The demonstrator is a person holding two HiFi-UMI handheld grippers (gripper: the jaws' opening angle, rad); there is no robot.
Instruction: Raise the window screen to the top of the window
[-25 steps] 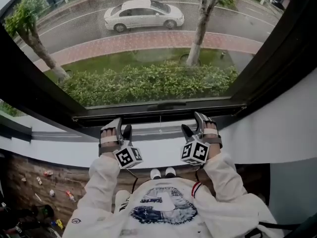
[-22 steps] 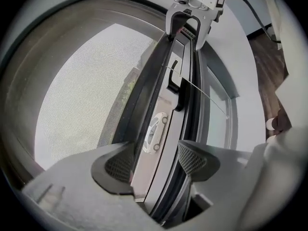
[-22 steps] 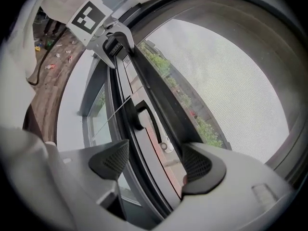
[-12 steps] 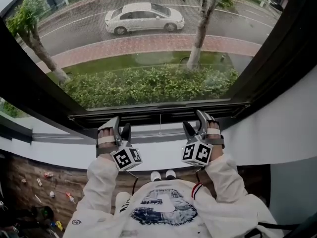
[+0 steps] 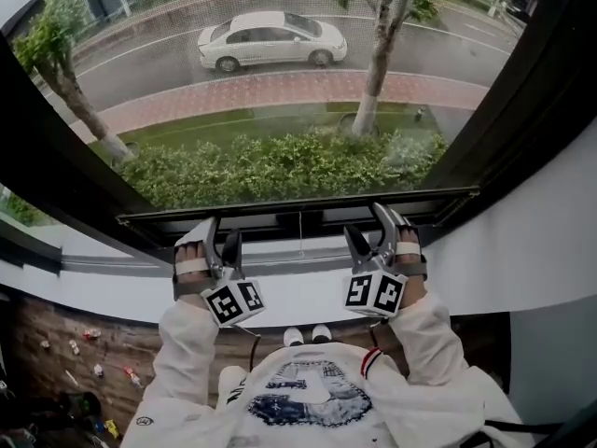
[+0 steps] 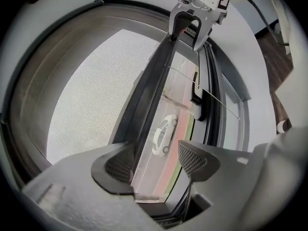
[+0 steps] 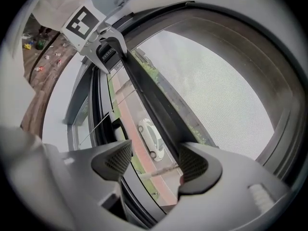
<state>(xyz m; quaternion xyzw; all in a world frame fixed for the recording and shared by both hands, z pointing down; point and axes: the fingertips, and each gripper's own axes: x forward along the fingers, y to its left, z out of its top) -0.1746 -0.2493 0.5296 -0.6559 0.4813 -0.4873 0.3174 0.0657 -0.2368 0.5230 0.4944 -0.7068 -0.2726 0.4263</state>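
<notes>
While the screen [image 5: 280, 73] covers almost the whole opening, its bar [image 5: 298, 212] lies close above the lower edge of the frame [image 5: 65, 166], with only a narrow unmeshed strip beneath. The lift is judged to be at an early stage; nearly the full travel to the top edge remains.

Claw state. The left claw [image 5: 222, 241] is released: its jaws stand apart, the bar runs along one jaw only, and street shows through the gap. The right claw [image 5: 368, 231] is likewise unclenched. Its jaws have just been closing slightly, yet the bar bears on one jaw only and nothing is pinched between the pads. Both claws sit under the bar, one either side of the cord [image 5: 300, 231] hanging at mid-span, above the sill [image 5: 308, 295].

Procedure for the step in hand (a push from below, not a grip):
1. Raise both claws at the same rate. A bar this long will likely cock in the frame if one end leads.
2. Hold the two contact points evenly spaced about mid-span.
3. Press upward on the bar only. Keep the jaw tips off the mesh, which looks easy to dent or tear, and clear of the cord.
4. Hook the jaws far enough under the bar that it cannot slip off toward the room.
5. Expect the reach to lengthen near the top edge; slow there and seat the bar gently.
</notes>
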